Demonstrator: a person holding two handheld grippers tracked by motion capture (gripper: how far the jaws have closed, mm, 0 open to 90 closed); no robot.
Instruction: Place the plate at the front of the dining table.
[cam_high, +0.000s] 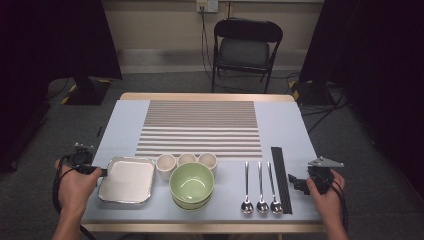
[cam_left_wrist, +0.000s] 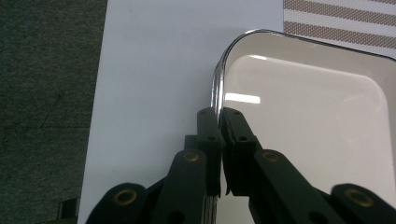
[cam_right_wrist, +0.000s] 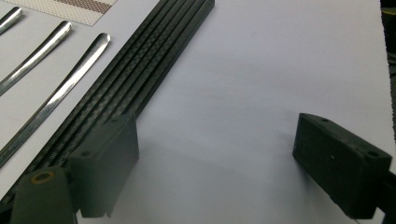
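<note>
The left claw (cam_left_wrist: 219, 122) is clamped on the left rim of the metal tray (cam_left_wrist: 299, 121), which lies on the bench (cam_high: 285, 125) left of the cups (cam_high: 186, 161) and green bowl (cam_high: 191, 184); the tray's near edge is cut off in the left gripper view; the right claw (cam_right_wrist: 224, 163) stands apart, holding nothing, beside the black chopsticks (cam_right_wrist: 140, 79); the spoons (cam_right_wrist: 51, 100) are partly cropped there.

The tray (cam_left_wrist: 299, 116) has a polished, mirror-bright metal rim and a smooth, glossy cream inside. Right of it, the green bowl (cam_high: 191, 184) looks glazed and shiny. The three spoons (cam_high: 260, 187) are bright polished metal. Beside them, the black sticks (cam_right_wrist: 135, 84) show a woven, carbon-like matt texture. The striped mat (cam_high: 200, 129) behind the tray looks woven.
</note>
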